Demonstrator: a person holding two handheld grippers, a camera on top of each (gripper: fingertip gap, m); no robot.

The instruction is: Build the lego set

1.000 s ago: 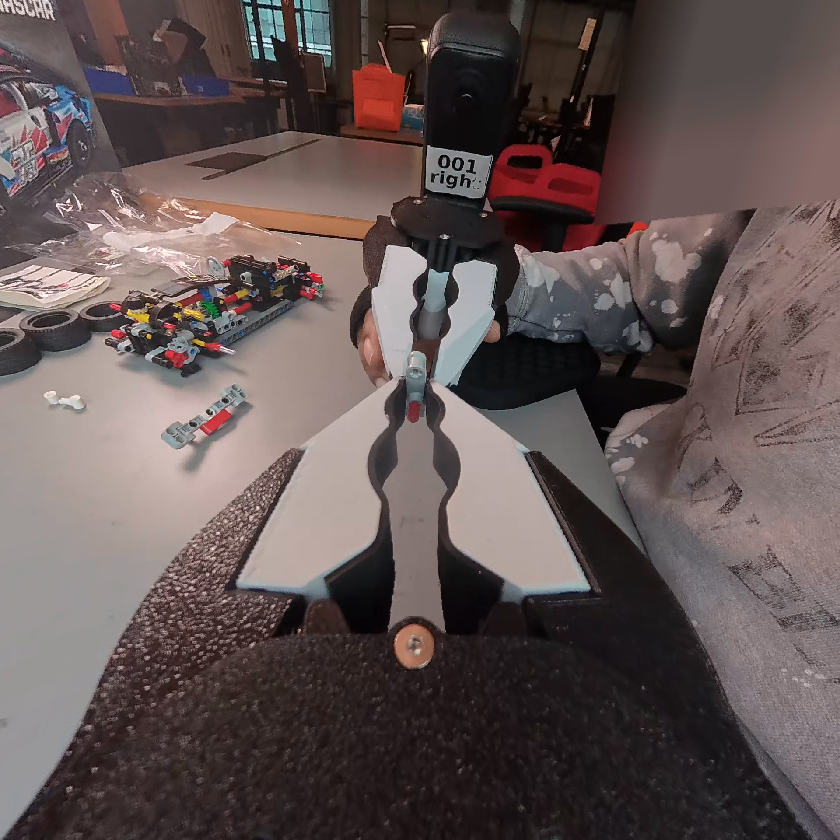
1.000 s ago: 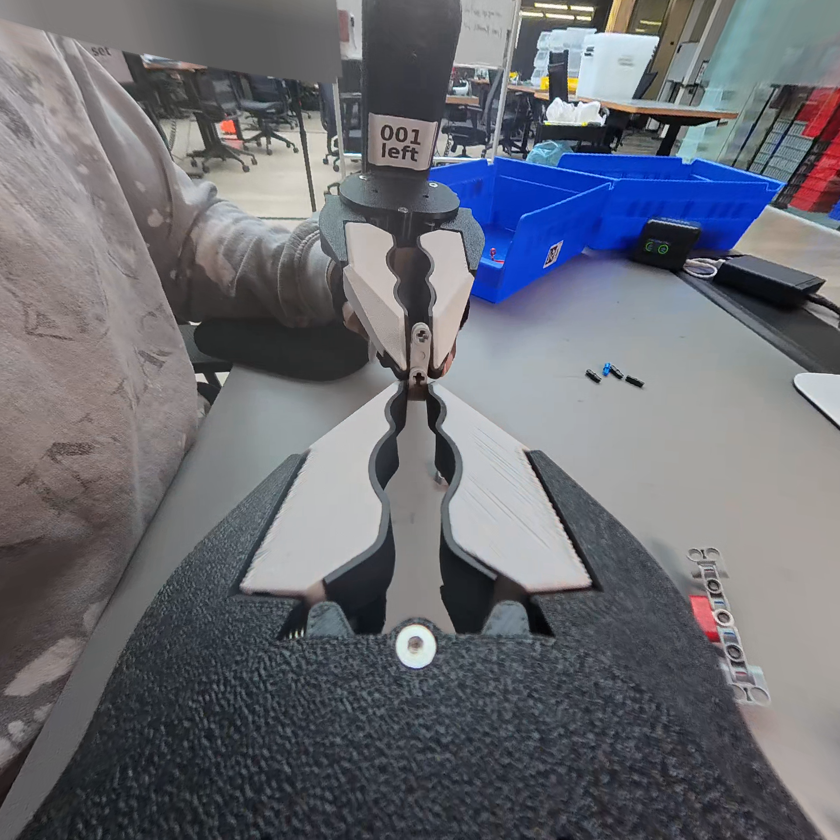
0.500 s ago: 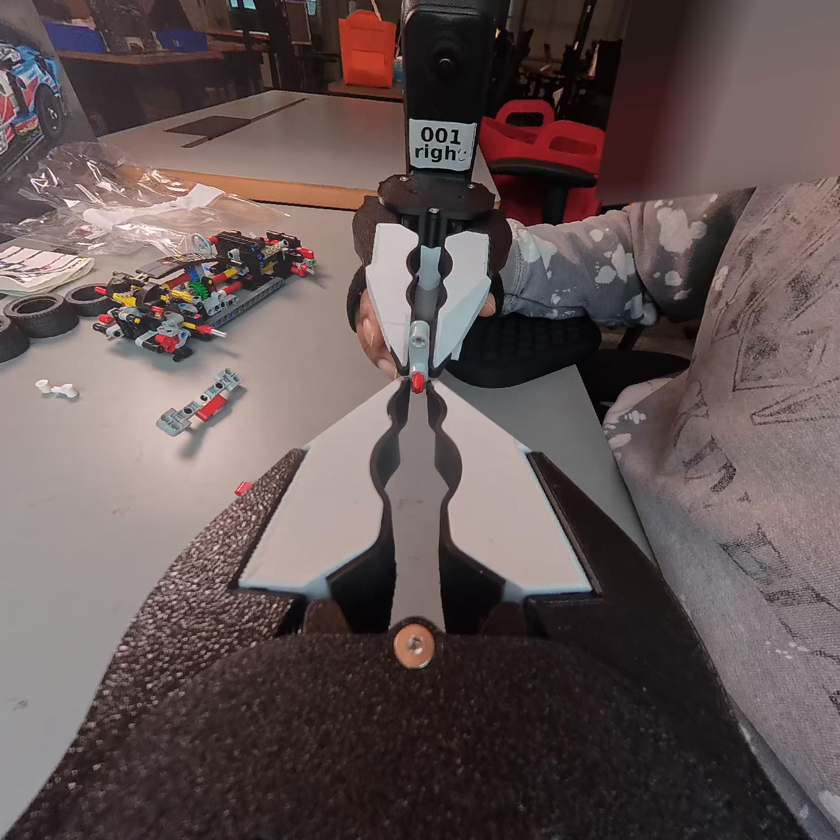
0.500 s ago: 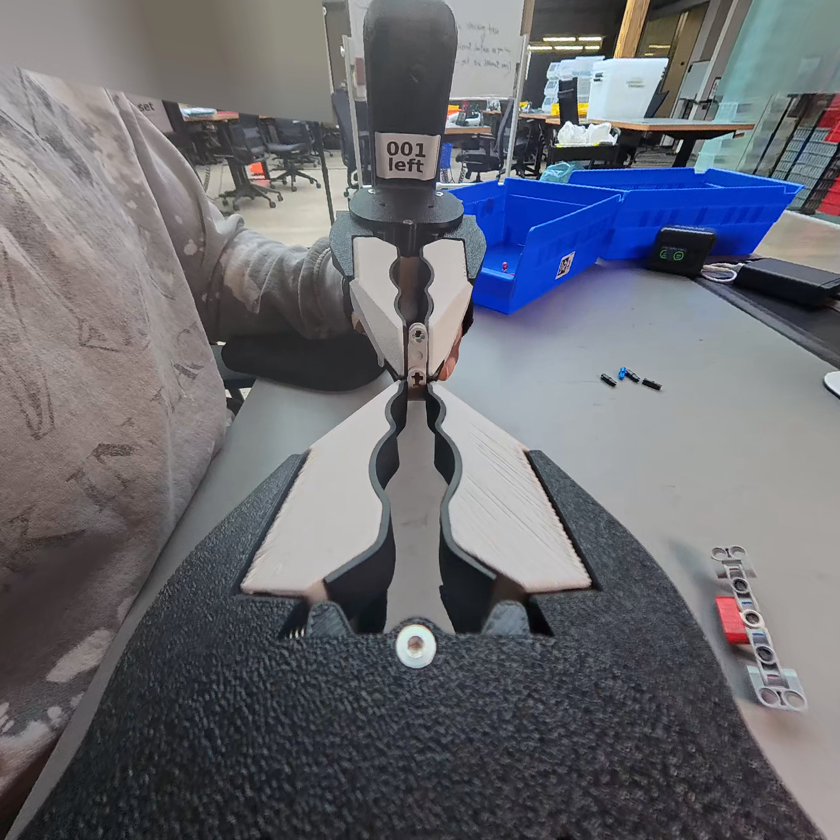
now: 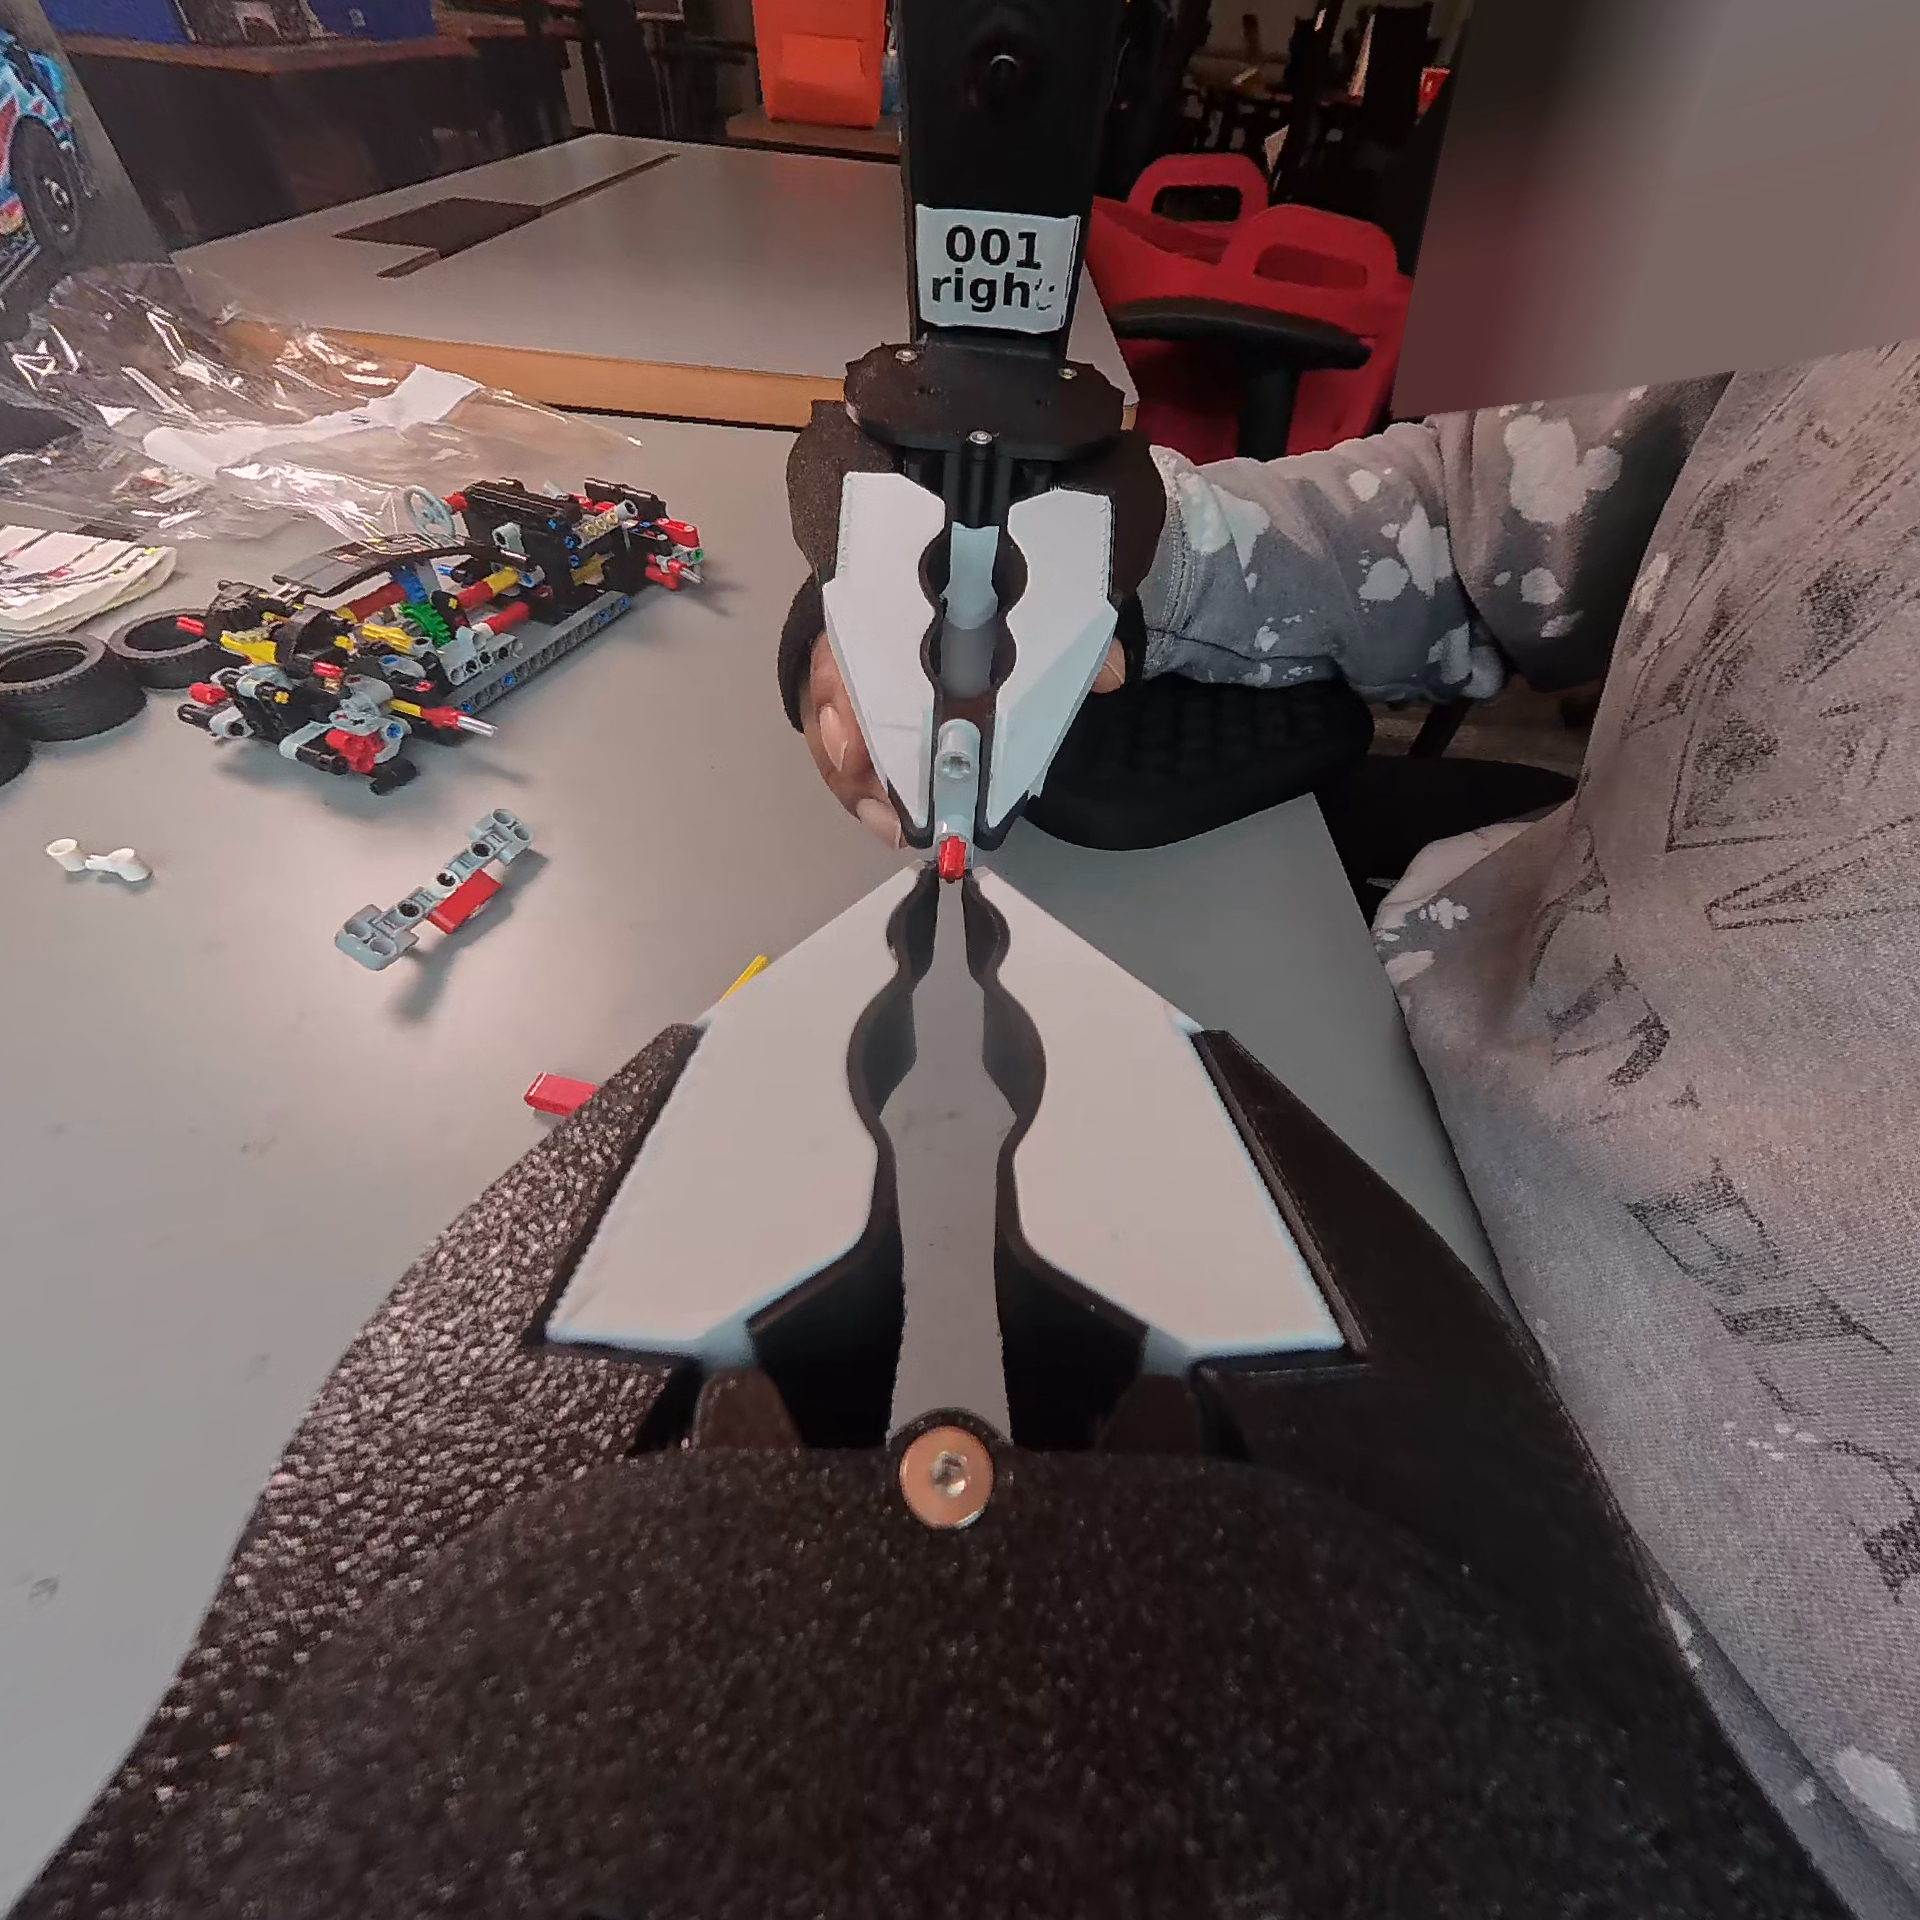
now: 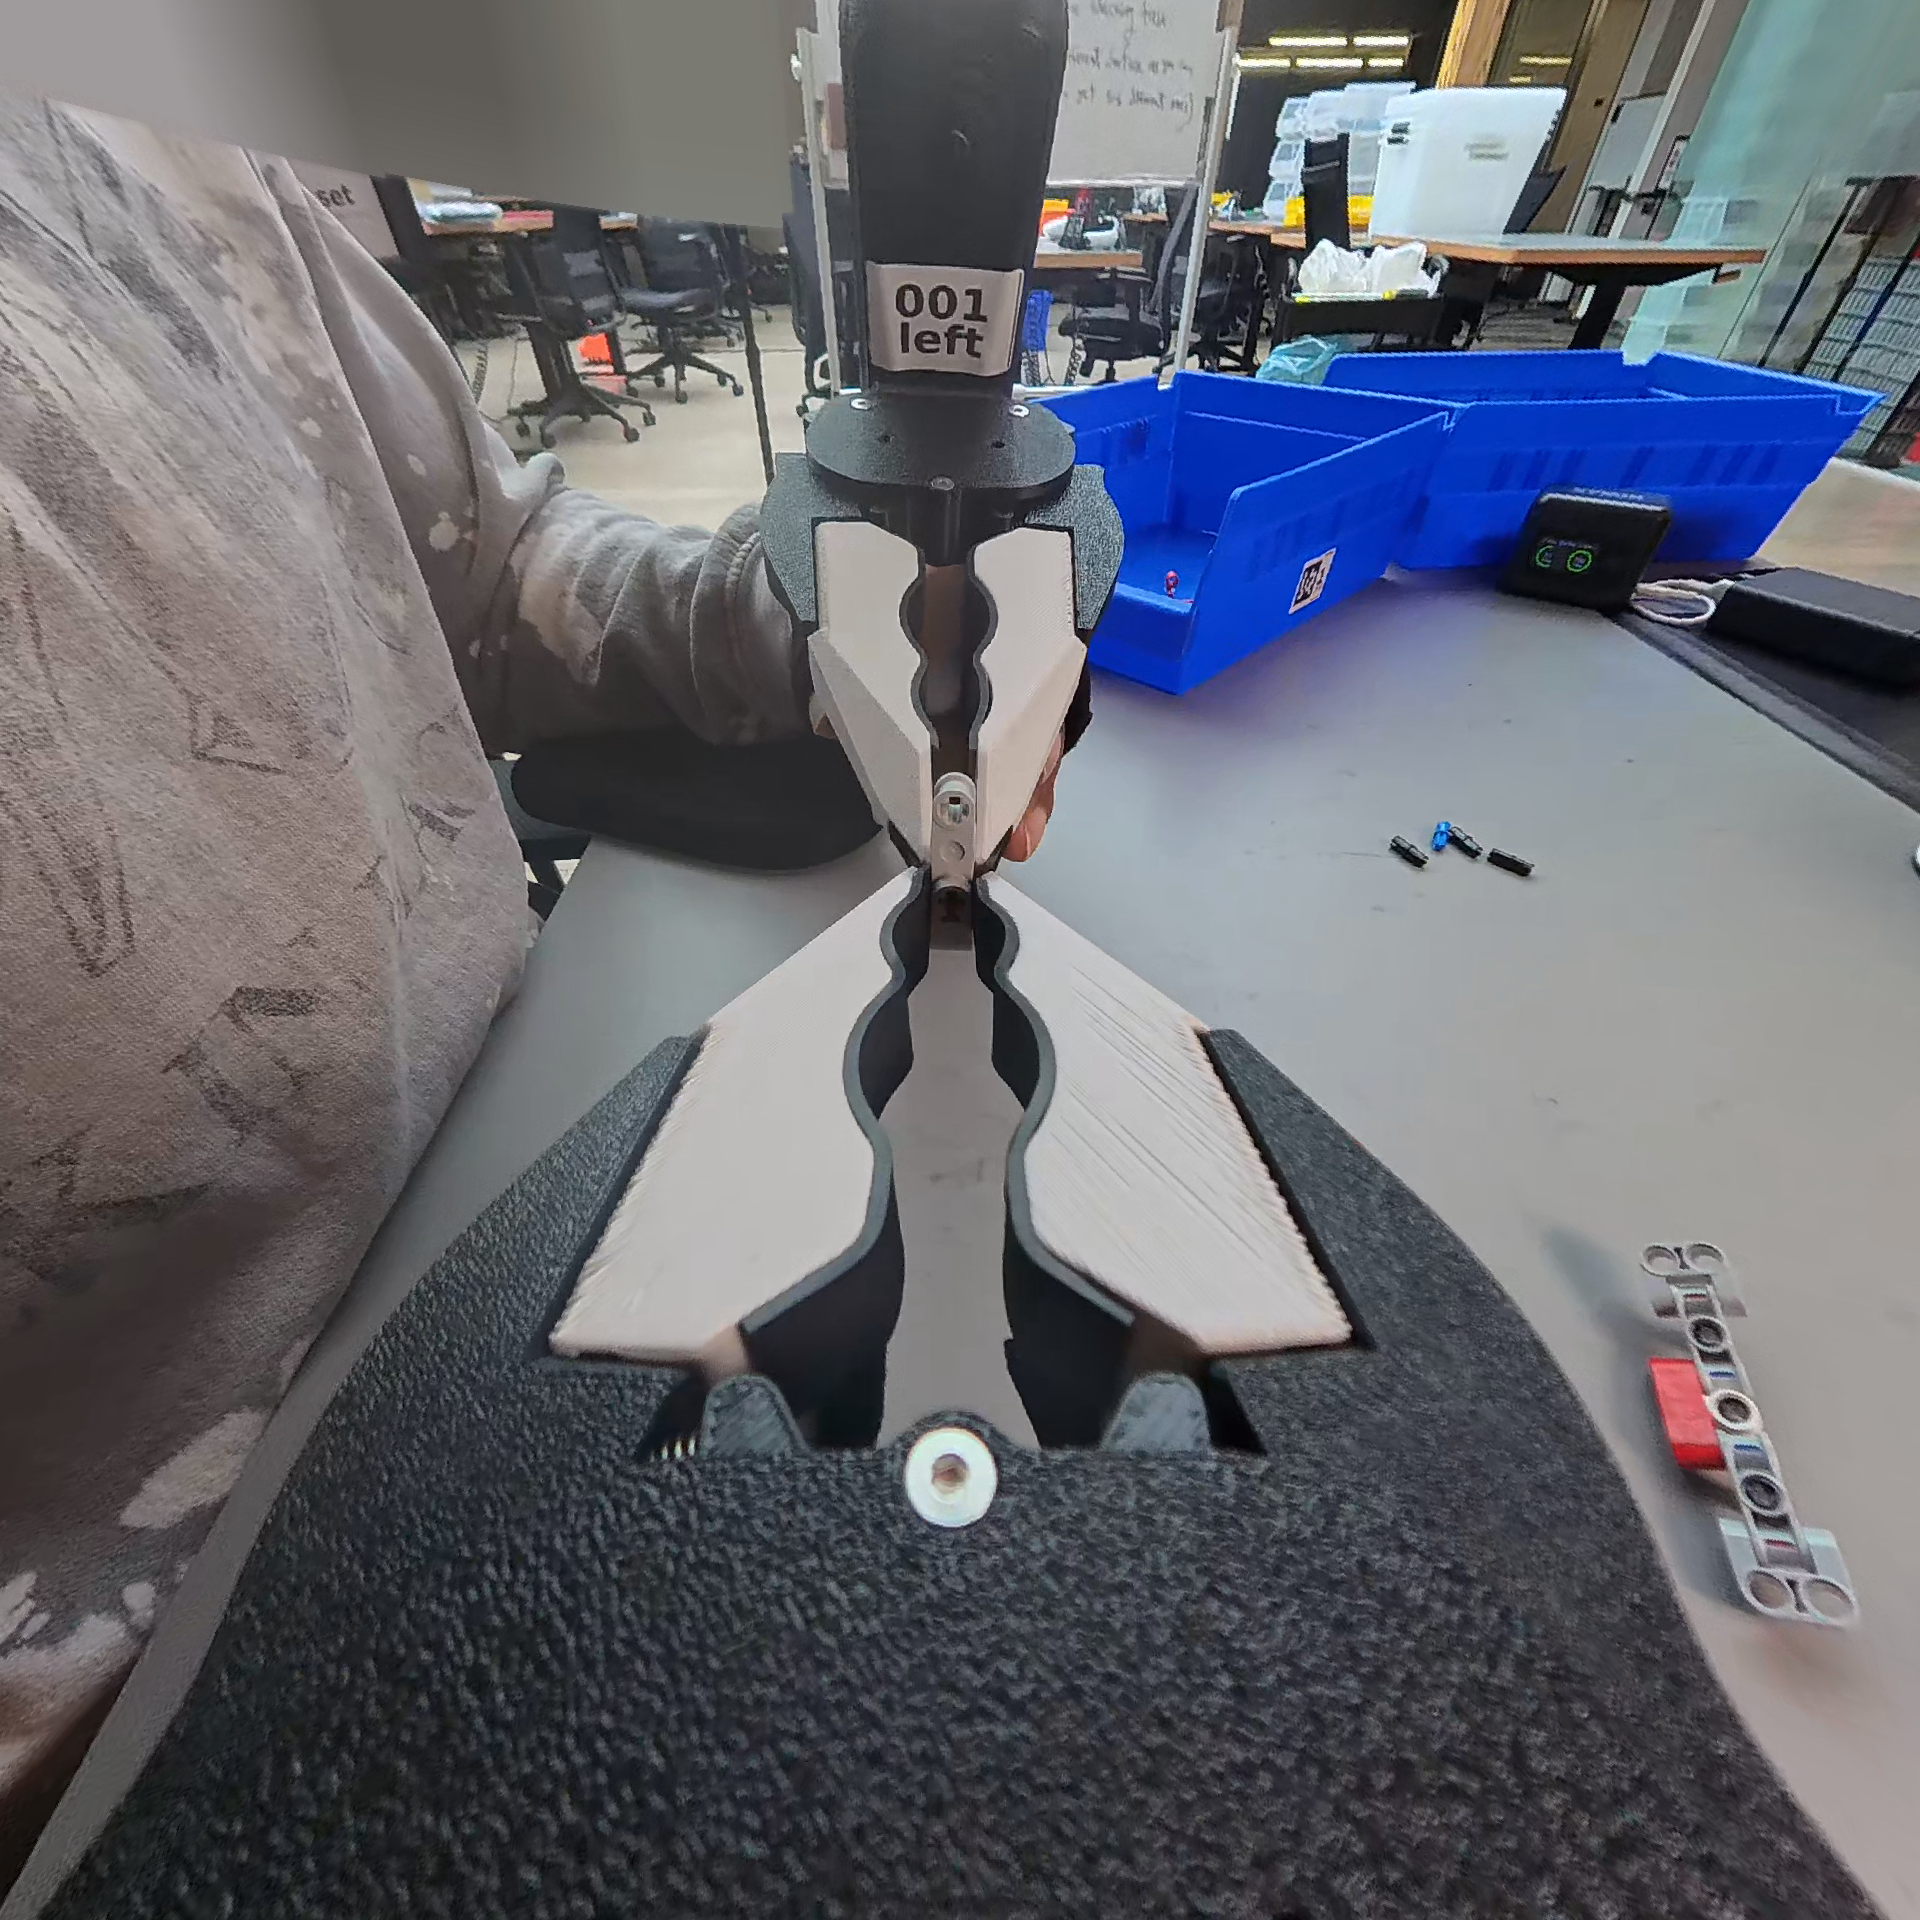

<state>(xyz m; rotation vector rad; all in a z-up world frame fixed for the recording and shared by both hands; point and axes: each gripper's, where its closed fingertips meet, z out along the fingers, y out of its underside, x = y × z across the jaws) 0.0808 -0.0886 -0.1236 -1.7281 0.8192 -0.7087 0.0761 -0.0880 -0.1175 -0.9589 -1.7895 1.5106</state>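
Observation:
My left gripper (image 5: 948,878) is shut on a small red pin (image 5: 948,857) at its fingertips. My right gripper (image 6: 948,885) is shut on the lower end of a thin grey connector (image 6: 952,816), which stands up from its tips. The two grippers meet tip to tip above the table's near edge, and the red pin sits at the connector's end (image 5: 956,774). The part-built car chassis (image 5: 416,623) lies on the table to the left. A grey beam with a red piece (image 5: 436,904) lies nearer and also shows in the right wrist view (image 6: 1735,1444).
Black tyres (image 5: 62,686), plastic bags (image 5: 260,405), a white piece (image 5: 99,860) and a loose red piece (image 5: 556,1093) lie at the left. Blue bins (image 6: 1455,488), a black device (image 6: 1579,545) and small black and blue pins (image 6: 1455,844) lie at the right. The person's body is close behind the table edge. My left and right fingertips are right by each other. The loose red piece (image 5: 556,1093) is about equally far from each gripper, around 15 cm.
The grippers stay tip to tip. Less of the red pin shows between my left fingertips than a second ago. Both views have shifted slightly.

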